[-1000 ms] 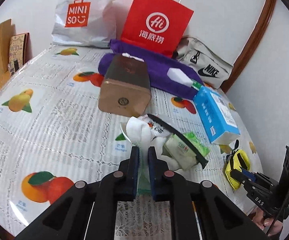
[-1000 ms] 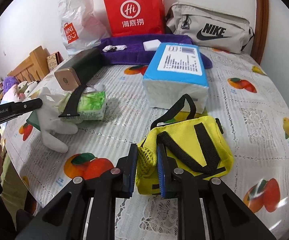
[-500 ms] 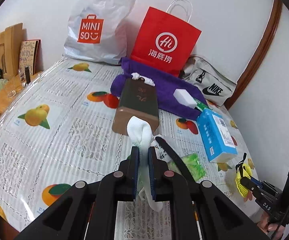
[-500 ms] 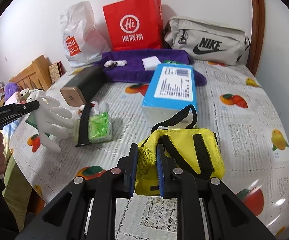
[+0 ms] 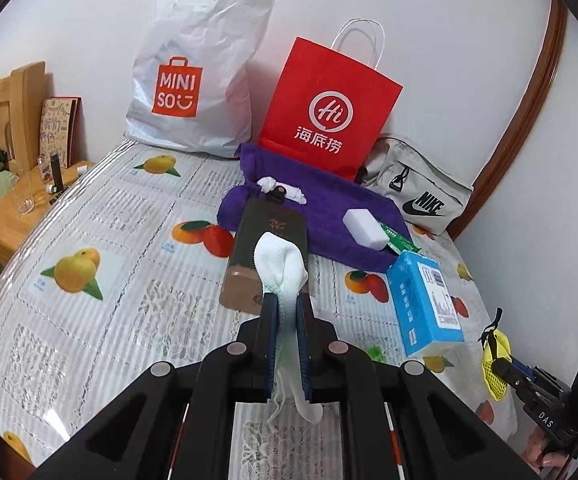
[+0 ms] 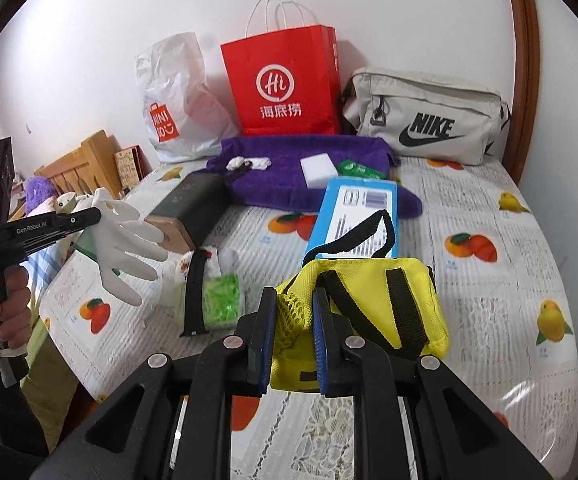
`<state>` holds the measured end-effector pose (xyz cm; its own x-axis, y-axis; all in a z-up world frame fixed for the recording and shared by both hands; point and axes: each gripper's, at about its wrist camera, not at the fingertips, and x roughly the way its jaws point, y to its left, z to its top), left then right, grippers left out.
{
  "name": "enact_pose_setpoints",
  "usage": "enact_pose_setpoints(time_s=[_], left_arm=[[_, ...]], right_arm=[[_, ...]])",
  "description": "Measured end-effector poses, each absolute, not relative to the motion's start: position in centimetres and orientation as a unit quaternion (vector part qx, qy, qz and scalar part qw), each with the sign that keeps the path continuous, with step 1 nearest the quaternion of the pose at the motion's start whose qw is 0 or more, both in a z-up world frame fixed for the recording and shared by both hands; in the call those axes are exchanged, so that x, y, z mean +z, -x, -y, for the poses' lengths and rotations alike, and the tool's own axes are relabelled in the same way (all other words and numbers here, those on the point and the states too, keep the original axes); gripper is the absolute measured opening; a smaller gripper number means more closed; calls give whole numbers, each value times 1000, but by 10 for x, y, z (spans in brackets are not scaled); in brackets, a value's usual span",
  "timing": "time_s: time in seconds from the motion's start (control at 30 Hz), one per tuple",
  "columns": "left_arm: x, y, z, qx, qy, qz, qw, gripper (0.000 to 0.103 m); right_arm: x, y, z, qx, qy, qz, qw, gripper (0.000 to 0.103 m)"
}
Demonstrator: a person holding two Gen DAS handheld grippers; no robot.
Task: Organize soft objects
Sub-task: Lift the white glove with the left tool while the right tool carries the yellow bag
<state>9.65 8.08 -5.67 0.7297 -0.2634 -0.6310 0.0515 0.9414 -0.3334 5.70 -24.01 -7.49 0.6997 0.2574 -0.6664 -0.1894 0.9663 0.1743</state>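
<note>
My left gripper (image 5: 285,320): jaws narrow, pinched on a white glove (image 5: 283,270). Glove is lifted clear of the counter (image 5: 89,216); its cuff sticks up past my fingertips, and a loose thread trails below. From the right wrist view the same glove (image 6: 123,240) hangs in the air with its fingers spread, off the left edge of the counter (image 6: 489,292).

My right gripper (image 6: 295,312): jaws narrow, clamped on the mesh corner of a yellow pouch (image 6: 369,304) with black straps. I cannot tell whether the pouch rests on the counter or is raised off it.

On the counter, near side: a green packet (image 6: 221,298) with a black strap (image 6: 195,292) lying over it, near the pouch's left. A blue tissue pack (image 6: 355,216) lies just behind the pouch. A dark box with a bronze end (image 6: 187,210) sits left of that.

Far side: purple towel (image 6: 309,168) carrying a white sponge (image 6: 319,168) and a small white cloth (image 6: 249,163). Against the wall: red paper bag (image 6: 285,84), white plastic bag (image 6: 177,100), grey Nike bag (image 6: 425,120).
</note>
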Motion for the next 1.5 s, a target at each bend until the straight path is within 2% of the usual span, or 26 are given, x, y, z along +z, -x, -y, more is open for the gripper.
enact_pose_setpoints(time_s=[0.5,1.5], left_arm=[[-16,-134,-78,-81,145,-331,929,10],[5,-236,-62,-98,143,-334,926,10]], right_arm=[[-47,-100,238,140,-41,-355,923,17],[-7,-211,233,142,-13,-321,936,17]])
